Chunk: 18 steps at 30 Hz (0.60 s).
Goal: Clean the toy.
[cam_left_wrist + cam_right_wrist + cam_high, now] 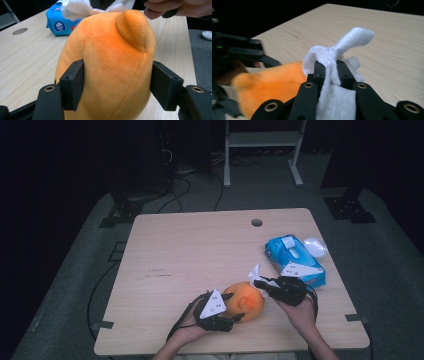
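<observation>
An orange plush toy rests on the wooden table near its front edge. My left gripper is shut on it from the left, and in the left gripper view both pads press into the plush's sides. My right gripper comes in from the right, shut on a crumpled white wipe. In the right gripper view the wipe is pinched between the jaws of the right gripper, right beside the plush at its upper side.
A blue pack of wipes lies to the right rear of the plush, with a pale round object beside it at the table's right edge. A cable hole sits near the far edge.
</observation>
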Motion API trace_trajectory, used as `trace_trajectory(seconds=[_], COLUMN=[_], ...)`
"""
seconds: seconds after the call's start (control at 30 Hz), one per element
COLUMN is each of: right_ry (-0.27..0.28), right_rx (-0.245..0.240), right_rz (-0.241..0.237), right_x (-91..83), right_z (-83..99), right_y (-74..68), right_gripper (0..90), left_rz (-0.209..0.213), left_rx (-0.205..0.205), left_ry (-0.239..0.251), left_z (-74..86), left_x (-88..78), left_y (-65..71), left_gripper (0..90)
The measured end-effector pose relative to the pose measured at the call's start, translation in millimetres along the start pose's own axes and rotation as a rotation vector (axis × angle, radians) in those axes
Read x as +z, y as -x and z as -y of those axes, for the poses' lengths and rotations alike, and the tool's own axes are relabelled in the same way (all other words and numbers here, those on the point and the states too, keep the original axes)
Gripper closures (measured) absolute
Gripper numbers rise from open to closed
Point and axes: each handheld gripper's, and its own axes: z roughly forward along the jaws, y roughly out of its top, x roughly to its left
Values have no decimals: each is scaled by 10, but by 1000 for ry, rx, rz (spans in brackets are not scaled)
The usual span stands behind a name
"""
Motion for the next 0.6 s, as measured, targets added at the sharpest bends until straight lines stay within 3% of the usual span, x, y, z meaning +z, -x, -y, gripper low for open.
trace_trajectory(seconds=[0.07,0.27,0.37,0.5,0.6], right_ry=[2,14,17,12,26], right_rx=[47,41,81,127,117], right_rz=[9,-4,-27,-11,-31], right_x=[-9,-10,5,-9,-41], right_z=[43,9,44,100,66], right_y=[100,64,123,227,167], right_gripper=[799,799,799,799,799], left_rz=[3,16,13,12,14], left_rx=[1,-15,-30,-27,-40], left_ry=[1,4,10,7,11], left_z=[5,23,26,26,34], left_x=[-2,-13,-16,-25,-29], left_y=[-3,-43,-47,-46,-66], left_gripper=[337,334,334,334,331])
